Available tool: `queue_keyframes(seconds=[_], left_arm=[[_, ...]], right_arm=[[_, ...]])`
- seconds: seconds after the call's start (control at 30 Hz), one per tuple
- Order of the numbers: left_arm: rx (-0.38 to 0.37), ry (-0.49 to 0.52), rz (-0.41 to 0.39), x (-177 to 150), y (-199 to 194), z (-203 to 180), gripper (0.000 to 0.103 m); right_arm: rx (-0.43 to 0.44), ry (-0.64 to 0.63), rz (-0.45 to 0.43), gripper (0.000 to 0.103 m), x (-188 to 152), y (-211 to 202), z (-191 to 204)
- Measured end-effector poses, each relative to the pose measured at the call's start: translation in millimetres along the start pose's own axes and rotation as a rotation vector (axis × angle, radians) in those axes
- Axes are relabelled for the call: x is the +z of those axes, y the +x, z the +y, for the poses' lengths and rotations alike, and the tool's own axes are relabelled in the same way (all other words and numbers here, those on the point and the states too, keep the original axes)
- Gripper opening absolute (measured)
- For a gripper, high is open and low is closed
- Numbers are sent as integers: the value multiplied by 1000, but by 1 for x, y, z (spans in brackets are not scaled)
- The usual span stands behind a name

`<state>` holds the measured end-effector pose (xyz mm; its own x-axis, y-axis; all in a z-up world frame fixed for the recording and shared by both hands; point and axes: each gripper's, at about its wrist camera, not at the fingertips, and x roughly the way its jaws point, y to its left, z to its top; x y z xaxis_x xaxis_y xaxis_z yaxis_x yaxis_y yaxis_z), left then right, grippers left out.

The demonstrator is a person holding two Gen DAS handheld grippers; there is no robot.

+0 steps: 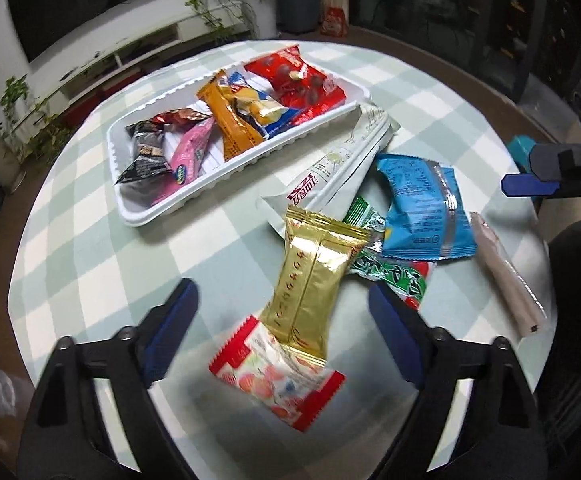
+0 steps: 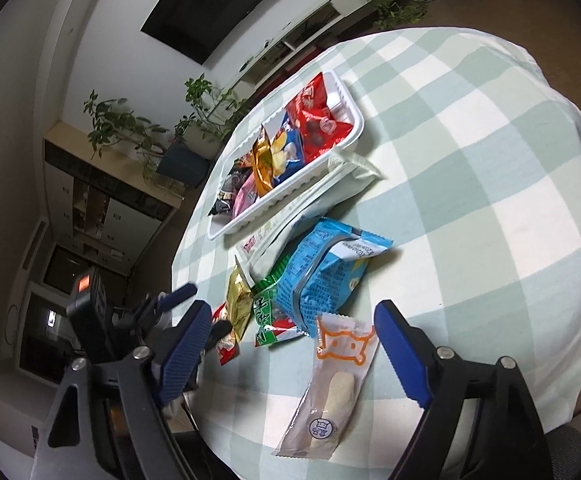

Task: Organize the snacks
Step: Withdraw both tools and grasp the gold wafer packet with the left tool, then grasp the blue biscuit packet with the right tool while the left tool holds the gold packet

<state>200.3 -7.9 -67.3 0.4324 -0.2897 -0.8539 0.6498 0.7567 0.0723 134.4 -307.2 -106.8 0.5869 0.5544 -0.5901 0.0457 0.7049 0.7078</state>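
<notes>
A white tray [image 1: 162,210] on the checked table holds several snack packets, among them a red one [image 1: 298,80] and an orange one [image 1: 230,128]. Loose packets lie in front of it: a gold one [image 1: 314,276], a red-and-white one [image 1: 278,376], a green one [image 1: 386,272], a blue one [image 1: 422,208], a long white one [image 1: 346,164] and a clear sausage pack [image 2: 330,388]. My left gripper [image 1: 282,332] is open and empty, its fingers either side of the gold and red-and-white packets. My right gripper [image 2: 290,356] is open and empty around the sausage pack's top end.
The round table [image 2: 490,160] has a green-and-white checked cloth, with bare cloth to the right of the packets. Potted plants [image 2: 130,128], a TV and a low white cabinet stand beyond the far edge. The right gripper shows at the right edge of the left wrist view [image 1: 550,176].
</notes>
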Motion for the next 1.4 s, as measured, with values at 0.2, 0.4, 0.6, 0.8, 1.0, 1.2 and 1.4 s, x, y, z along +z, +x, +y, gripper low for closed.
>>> queue_keyframes(seconds=[0.2,0.4,0.6,0.8,1.0,1.2,1.4], left_arm=[[-23,42,85,8,25,-1,67],[-61,6,120,6,41,-1,56],[-113,-9,132,7,43,-3,32],[-116,-34,131,6,40,-6,29],[-139,-108,77,4,25,2,29],[-154,-254,-43,-2,0,17,29],[-159,-309,-101,-10,-12,24,29]], right_arm=[[1,13,13,84,1,6,-7],[-3,10,28,83,1,13,-10],[0,-1,36,81,-1,15,-8],[-6,-7,35,79,-1,15,-7],[-29,-22,26,79,1,12,-2],[-94,-56,75,79,7,28,15],[-240,-131,141,79,12,63,38]])
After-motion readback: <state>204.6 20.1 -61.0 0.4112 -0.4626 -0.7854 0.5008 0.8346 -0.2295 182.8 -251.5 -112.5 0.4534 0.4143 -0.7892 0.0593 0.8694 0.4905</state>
